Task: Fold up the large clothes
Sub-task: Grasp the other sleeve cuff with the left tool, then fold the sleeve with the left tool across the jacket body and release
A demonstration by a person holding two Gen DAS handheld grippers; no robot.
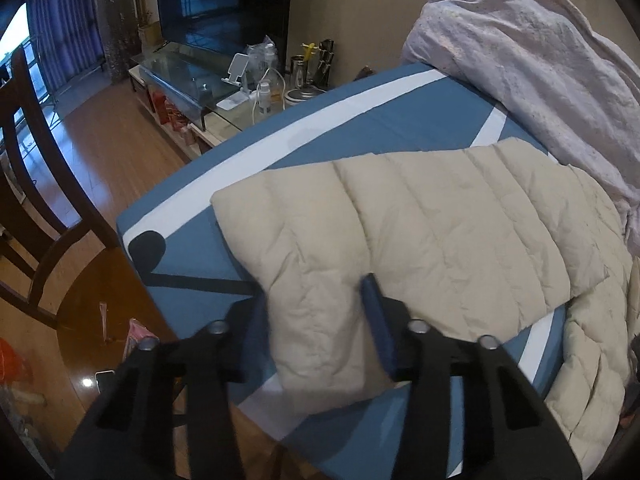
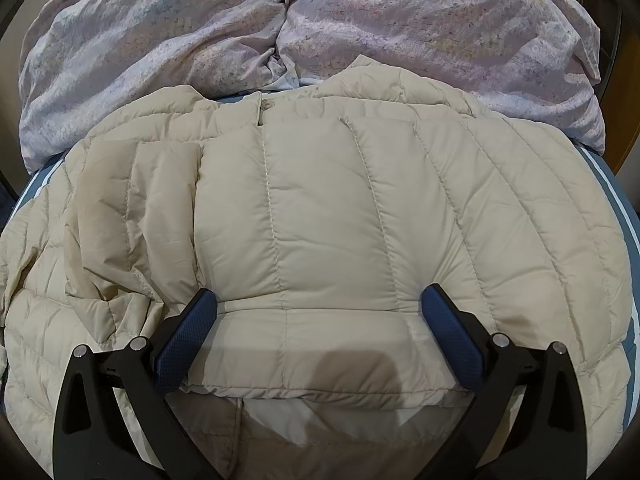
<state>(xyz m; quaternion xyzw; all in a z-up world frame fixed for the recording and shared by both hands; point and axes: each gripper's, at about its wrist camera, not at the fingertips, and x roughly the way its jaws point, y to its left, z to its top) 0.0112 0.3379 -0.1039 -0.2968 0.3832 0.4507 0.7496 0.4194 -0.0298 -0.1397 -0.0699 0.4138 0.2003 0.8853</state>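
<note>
A beige quilted down jacket (image 2: 340, 216) lies spread on the blue and white bed sheet (image 1: 360, 120). In the left wrist view its sleeve (image 1: 320, 280) stretches toward the bed's near corner, and my left gripper (image 1: 312, 300) is open with the sleeve end between its fingers. The left finger is blurred. In the right wrist view my right gripper (image 2: 320, 308) is open wide, its blue pads (image 2: 452, 336) resting on either side of a folded-over flap of the jacket, near its lower edge.
A rumpled lilac duvet (image 2: 280, 28) is heaped at the far side of the bed, touching the jacket's collar. Left of the bed are a wooden chair (image 1: 36, 184), wood floor, and a glass TV stand (image 1: 192, 80) with clutter.
</note>
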